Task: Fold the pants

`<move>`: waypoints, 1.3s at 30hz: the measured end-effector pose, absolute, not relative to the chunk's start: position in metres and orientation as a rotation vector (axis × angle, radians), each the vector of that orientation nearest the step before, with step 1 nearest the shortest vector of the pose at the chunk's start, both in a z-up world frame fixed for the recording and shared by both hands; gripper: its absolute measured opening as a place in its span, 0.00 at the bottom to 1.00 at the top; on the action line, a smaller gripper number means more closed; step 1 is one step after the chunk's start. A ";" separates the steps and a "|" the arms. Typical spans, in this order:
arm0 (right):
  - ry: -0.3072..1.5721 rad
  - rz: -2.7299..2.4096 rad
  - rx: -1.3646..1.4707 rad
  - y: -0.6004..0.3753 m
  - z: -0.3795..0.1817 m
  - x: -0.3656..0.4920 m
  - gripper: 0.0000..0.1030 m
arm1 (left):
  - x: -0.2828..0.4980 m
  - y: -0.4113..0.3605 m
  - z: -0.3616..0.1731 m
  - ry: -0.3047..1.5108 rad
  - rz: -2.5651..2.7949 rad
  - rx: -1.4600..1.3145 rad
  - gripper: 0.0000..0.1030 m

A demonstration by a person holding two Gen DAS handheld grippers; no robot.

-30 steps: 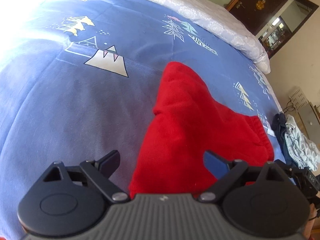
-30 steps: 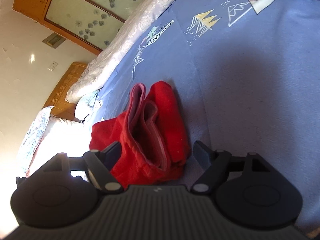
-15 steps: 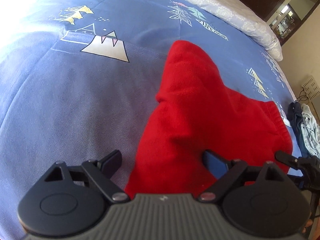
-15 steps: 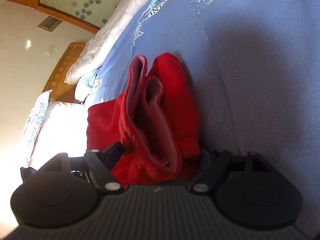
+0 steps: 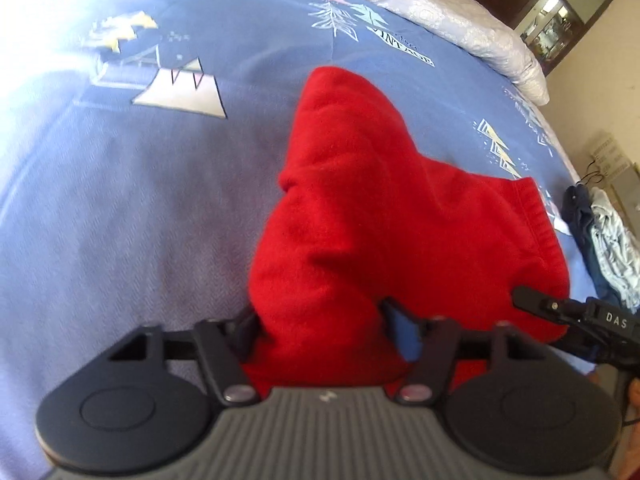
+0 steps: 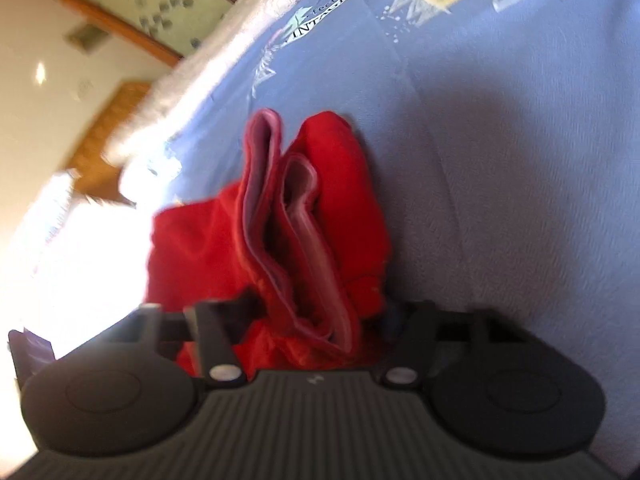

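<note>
**Both tools closing on the red pants**

One pair of soft red fleece pants [image 5: 360,232], lying bunched on the blue printed bedspread [image 5: 120,220], centre of the left wrist view, running from a rounded end at upper centre down to the bottom edge

Left tool [image 5: 320,320]: jaws closing, thick fold of red fabric between them, both fingers look in contact with the cloth at bottom centre. Right tool [image 6: 320,312]: jaws closing, bunched edge with paler pink lining [image 6: 296,240] between them; picture is blurred, but the cloth fills the gap. The right tool's tip also shows at lower right of the left wrist view, at the elastic hem

Handling, my read: light, limp, thick pile, no stiffness, so it will sag and drape between the two grips. Fleece should not slip much. Nothing fragile. Best hold is on seamed or elastic edges, taking all layers at once, else the inner layer drops out

Count: pants 1, tools 2, one pile of other clothes [image 5: 600,240] at the right edge, off to the side
</note>
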State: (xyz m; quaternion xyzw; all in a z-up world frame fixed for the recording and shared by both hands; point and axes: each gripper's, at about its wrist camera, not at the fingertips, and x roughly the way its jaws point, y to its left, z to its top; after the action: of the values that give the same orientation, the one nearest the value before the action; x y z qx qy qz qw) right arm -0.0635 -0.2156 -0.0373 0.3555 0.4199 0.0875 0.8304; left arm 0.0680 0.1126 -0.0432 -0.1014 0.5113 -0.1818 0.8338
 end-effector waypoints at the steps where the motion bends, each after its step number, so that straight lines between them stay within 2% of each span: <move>1: 0.889 0.196 0.751 -0.213 -0.032 -0.065 0.40 | 0.065 0.111 -0.035 1.066 -0.388 -0.199 0.37; 3: 0.861 0.235 0.728 -0.207 -0.015 -0.069 0.37 | 0.059 0.111 -0.014 1.021 -0.419 -0.202 0.32; 10: 0.632 0.451 0.495 -0.152 0.088 -0.035 0.34 | 0.079 0.119 0.089 0.717 -0.435 -0.165 0.31; 14: 0.459 0.504 0.399 -0.120 0.139 0.019 0.34 | 0.124 0.142 0.143 0.510 -0.339 -0.141 0.31; 18: 0.345 0.512 0.389 -0.091 0.161 0.109 0.34 | 0.197 0.171 0.156 0.401 -0.214 -0.158 0.32; 22: 0.368 0.484 0.456 -0.075 0.127 0.206 0.34 | 0.292 0.195 0.112 0.413 -0.066 -0.145 0.32; 25: 0.496 0.447 0.529 -0.062 0.068 0.262 0.35 | 0.352 0.205 0.044 0.521 0.022 -0.118 0.33; 27: 0.635 0.396 0.528 -0.044 0.010 0.295 0.36 | 0.384 0.210 -0.016 0.657 0.078 -0.107 0.34; 28: 0.721 0.358 0.517 -0.035 -0.019 0.310 0.41 | 0.394 0.211 -0.043 0.722 0.134 -0.091 0.44; 29: 0.795 0.295 0.499 -0.031 -0.046 0.319 0.53 | 0.391 0.210 -0.064 0.694 0.195 -0.058 0.54; 30: 0.790 0.254 0.522 -0.032 -0.068 0.319 0.56 | 0.382 0.208 -0.071 0.609 0.218 -0.045 0.64; 31: 0.706 0.284 0.591 -0.039 -0.076 0.311 0.61 | 0.376 0.206 -0.075 0.582 0.224 -0.036 0.65; 34: 0.679 0.332 0.574 -0.042 -0.074 0.300 0.62 | 0.364 0.215 -0.070 0.594 0.212 -0.086 0.71; 39: 0.746 0.286 0.628 -0.068 -0.053 0.253 0.66 | 0.296 0.229 -0.029 0.603 0.252 -0.172 0.70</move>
State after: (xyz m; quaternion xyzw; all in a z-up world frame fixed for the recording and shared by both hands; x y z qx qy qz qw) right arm 0.2529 -0.0680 -0.0526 0.3005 0.3570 0.1371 0.8737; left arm 0.2964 0.2290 -0.0289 -0.0844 0.2959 0.1236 0.9434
